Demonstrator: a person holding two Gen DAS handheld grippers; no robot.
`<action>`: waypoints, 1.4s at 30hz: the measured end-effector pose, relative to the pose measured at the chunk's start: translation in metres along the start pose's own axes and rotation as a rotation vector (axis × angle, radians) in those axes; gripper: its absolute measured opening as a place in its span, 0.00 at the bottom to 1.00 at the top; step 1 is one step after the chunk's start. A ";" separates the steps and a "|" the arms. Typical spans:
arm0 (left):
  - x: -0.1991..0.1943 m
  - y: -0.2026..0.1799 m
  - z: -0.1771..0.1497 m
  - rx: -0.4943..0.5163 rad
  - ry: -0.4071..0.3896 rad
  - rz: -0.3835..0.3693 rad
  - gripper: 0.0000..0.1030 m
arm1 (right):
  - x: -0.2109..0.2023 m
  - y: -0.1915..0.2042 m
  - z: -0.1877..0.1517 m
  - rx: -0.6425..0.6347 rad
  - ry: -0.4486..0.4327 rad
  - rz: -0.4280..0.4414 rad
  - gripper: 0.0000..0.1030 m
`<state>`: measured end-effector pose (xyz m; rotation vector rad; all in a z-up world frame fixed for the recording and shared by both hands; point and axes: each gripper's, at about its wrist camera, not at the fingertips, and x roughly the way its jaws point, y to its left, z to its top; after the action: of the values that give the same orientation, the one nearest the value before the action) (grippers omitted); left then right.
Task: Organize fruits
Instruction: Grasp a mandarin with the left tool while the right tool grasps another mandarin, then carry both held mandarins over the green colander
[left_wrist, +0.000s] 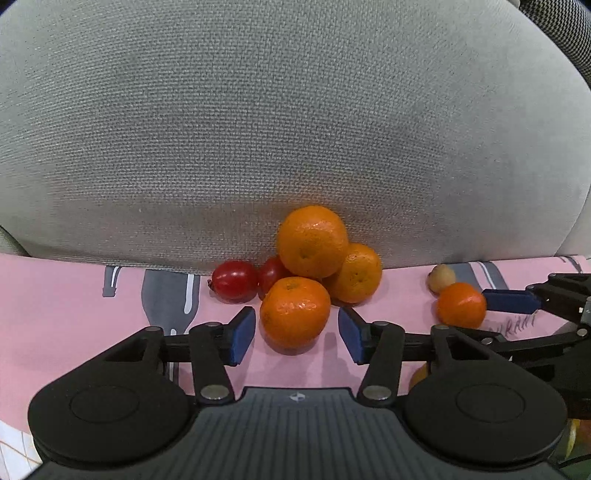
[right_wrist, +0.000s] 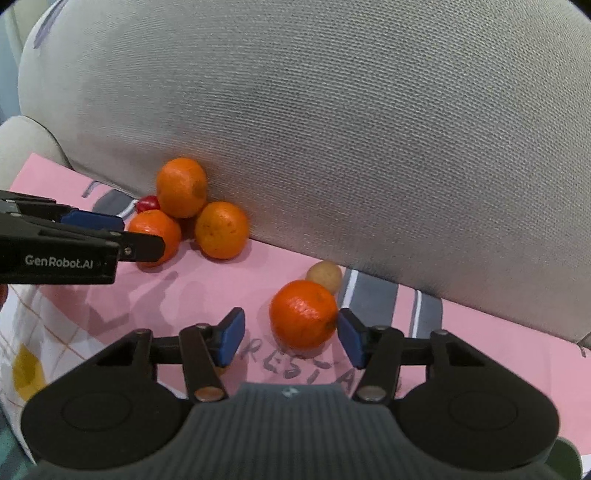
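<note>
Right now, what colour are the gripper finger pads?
Blue pads on black fingers, clearest in the left wrist view.

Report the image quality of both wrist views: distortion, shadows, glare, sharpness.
Left wrist view: fisheye bulges the grey cushion; small glare spots on the front mandarin; fruit sharp. Right wrist view: same bowing; soft tool shadows on the pink cloth; lone mandarin sharp.
</note>
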<state>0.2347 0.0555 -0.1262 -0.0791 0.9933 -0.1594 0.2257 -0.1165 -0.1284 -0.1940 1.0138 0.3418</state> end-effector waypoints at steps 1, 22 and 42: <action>0.001 0.000 0.000 0.000 0.001 -0.001 0.53 | 0.001 0.000 0.000 -0.003 0.001 -0.010 0.50; -0.013 -0.004 -0.004 -0.045 -0.014 -0.015 0.45 | -0.018 0.000 -0.002 -0.002 -0.079 -0.026 0.37; -0.113 -0.047 -0.033 -0.056 -0.040 -0.082 0.45 | -0.139 0.000 -0.040 0.083 -0.207 0.067 0.37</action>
<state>0.1421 0.0287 -0.0440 -0.1738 0.9555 -0.2047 0.1269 -0.1553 -0.0300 -0.0483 0.8297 0.3715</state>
